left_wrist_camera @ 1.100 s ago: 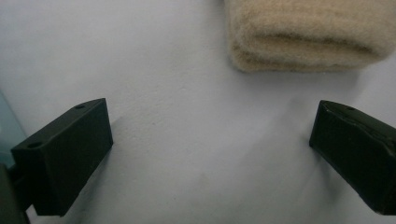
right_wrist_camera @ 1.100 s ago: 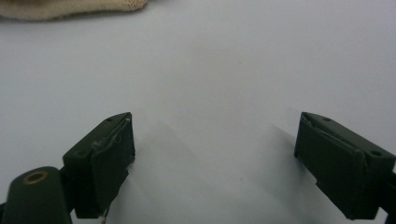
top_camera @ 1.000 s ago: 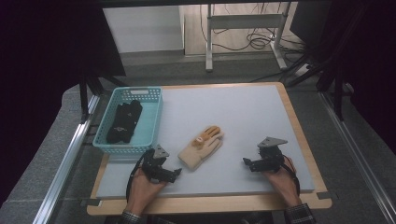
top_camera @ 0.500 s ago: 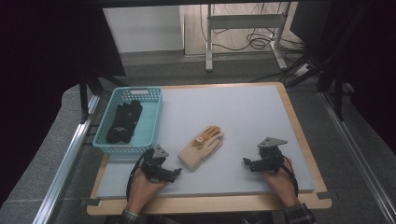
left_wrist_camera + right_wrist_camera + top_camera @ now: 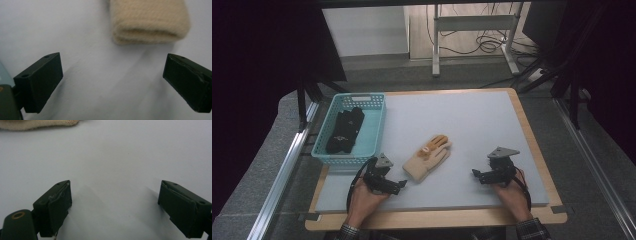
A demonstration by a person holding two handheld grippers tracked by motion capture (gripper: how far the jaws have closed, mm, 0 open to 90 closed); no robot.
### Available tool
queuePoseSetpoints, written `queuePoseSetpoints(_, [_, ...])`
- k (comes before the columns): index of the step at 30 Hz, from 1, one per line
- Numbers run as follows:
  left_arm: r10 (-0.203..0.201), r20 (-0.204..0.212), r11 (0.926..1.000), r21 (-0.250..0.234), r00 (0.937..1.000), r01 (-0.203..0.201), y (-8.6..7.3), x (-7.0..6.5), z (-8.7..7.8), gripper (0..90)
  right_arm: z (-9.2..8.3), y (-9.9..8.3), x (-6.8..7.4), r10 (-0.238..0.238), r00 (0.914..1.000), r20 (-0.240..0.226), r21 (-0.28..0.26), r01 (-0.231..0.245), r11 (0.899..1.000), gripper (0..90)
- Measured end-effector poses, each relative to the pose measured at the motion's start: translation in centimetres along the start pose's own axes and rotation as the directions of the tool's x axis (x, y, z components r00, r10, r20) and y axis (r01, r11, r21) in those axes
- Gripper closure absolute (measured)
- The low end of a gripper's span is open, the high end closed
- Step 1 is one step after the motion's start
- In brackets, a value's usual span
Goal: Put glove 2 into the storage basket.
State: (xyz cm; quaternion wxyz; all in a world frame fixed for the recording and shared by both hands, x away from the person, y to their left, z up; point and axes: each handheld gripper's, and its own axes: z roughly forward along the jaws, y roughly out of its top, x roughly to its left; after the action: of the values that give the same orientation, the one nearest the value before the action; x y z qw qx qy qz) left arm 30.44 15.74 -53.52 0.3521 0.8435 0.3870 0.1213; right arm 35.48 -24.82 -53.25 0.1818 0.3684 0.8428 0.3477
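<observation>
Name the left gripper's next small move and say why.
Probably ease the left gripper forward onto the beige glove: its jaws stand wide open, and in the left gripper view the glove's cuff lies just ahead of them, untouched.

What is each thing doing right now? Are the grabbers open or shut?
Left gripper: open, empty, jaws aimed at the glove's cuff.
Right gripper: open, empty, over bare mat.
Beige glove: lying flat on the mat, untouched.
Teal basket: upright, holding black gloves.
</observation>
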Motion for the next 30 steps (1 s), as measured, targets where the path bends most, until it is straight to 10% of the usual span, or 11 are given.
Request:
queuePoseSetpoints(16, [0.032,0.062,0.9994,-0.017,0.9976,-0.031,4.0,-0.9,-0.3,1.1,0.0,0.0,0.0,0.0,1.0,0.002,0.0,0.0,1.0,11.5])
queuePoseSetpoints(30, [0.05,0.089,0.9983,0.027,0.9948,-0.052,8.8,-1.3,3.2,1.9,0.0,0.0,0.0,-0.001,1.0,0.002,-0.001,0.001,1.0,11.5])
